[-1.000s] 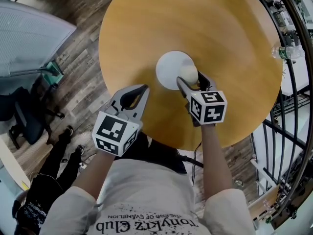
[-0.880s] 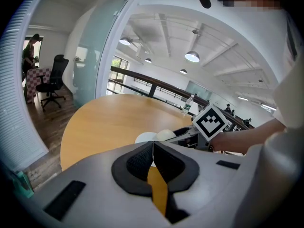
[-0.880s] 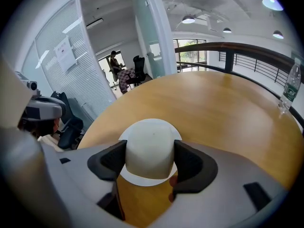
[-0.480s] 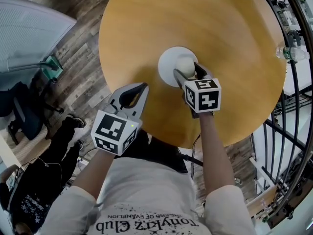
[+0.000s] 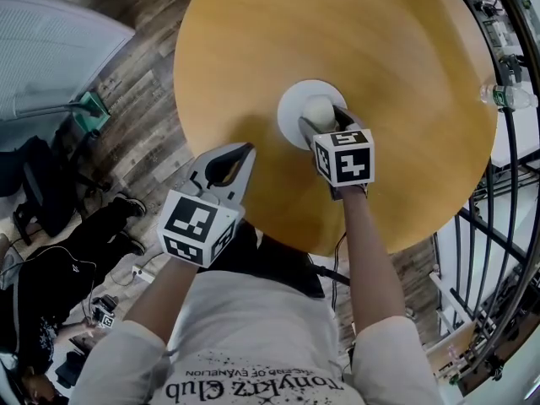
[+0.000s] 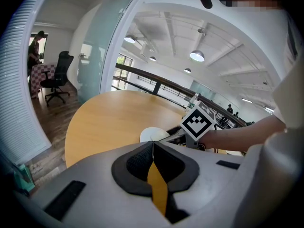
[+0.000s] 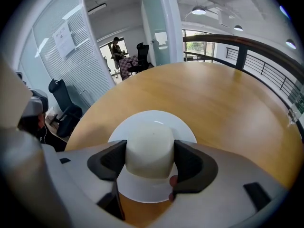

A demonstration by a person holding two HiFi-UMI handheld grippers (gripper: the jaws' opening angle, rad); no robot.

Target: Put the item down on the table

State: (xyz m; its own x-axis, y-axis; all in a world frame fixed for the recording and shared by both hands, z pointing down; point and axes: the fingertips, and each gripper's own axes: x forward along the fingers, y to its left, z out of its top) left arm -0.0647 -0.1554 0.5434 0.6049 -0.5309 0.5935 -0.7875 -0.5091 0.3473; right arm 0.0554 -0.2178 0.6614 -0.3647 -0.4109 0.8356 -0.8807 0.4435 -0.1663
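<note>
A cream, rounded, bun-like item (image 7: 151, 148) sits between the pads of my right gripper (image 7: 150, 156), which is shut on it. It hangs over the middle of a white plate (image 7: 142, 118) on the round wooden table (image 5: 337, 32); whether it touches the plate I cannot tell. In the head view the item (image 5: 319, 112) and right gripper (image 5: 321, 121) are over the plate (image 5: 294, 104). My left gripper (image 5: 245, 150) is at the table's near edge, shut with nothing in it, its jaws meeting (image 6: 153, 144).
A water bottle (image 5: 506, 98) stands beyond the table's right edge, by a black railing (image 5: 506, 192). An office chair (image 5: 42, 192) and a person's dark-clothed legs (image 5: 59, 277) are on the wooden floor at left.
My right gripper has carried the item forward from the plate's right edge to over its middle. The left gripper has barely moved. The person at lower left has shifted.
</note>
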